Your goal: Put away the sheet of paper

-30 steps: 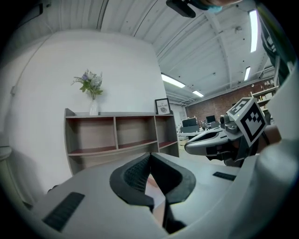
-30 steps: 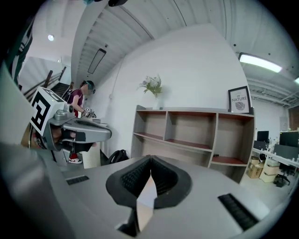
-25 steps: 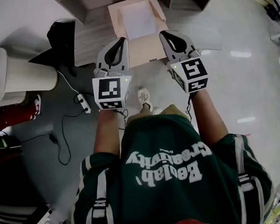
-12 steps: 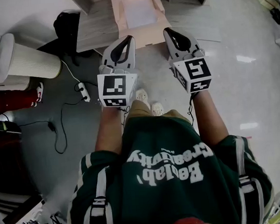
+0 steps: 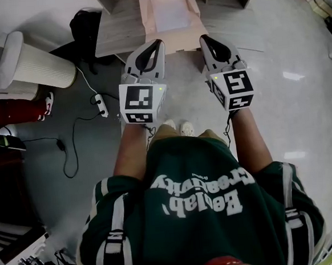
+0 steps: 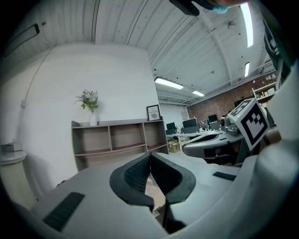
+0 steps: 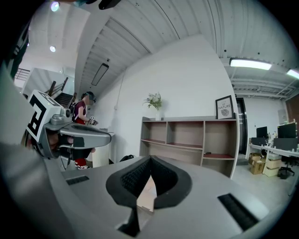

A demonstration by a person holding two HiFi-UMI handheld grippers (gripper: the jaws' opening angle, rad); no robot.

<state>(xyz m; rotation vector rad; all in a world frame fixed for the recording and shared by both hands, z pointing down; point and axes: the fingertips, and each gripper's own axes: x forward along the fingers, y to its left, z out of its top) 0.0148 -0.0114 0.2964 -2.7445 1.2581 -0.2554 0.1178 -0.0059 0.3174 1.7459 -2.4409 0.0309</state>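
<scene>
You stand before the open box [image 5: 145, 17], the sheet of paper [image 5: 171, 17] lying inside. Left gripper [image 5: 158, 43] and right gripper [image 5: 203, 38] are pinched shut, empty. The task looks finished, with nothing left to grasp.

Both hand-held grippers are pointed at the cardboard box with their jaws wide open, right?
Not open: the left hand-held gripper and the right hand-held gripper are both shut, pads together with nothing between, as each gripper view shows. Both do point at the cardboard box.
</scene>
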